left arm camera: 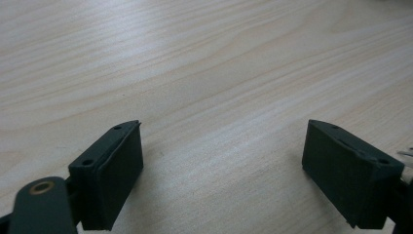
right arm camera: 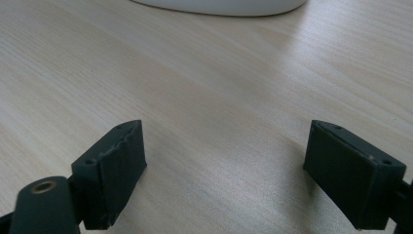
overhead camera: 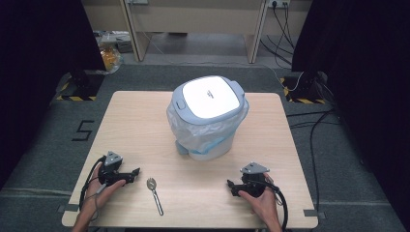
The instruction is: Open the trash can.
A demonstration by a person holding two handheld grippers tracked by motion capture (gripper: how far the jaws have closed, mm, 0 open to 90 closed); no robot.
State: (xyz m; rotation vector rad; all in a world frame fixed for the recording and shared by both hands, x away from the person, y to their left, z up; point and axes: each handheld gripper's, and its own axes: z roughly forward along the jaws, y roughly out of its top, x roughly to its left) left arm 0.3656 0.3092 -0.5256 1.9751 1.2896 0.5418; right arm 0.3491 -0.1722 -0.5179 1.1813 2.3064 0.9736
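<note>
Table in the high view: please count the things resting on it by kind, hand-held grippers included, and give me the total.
Lidded bin with a plastic liner: 1
Metal spoon: 1
Hand-held grippers, both with jaws open and holding nothing: 2, the left hand-held gripper and the right hand-held gripper
Total: 4

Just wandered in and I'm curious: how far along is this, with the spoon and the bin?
Nothing looks done yet. The spoon lies untouched on the table, and the bin has its lid shut. Both the left tool and the right tool rest open and hold nothing. Any picking up or opening probably lies ahead.
</note>
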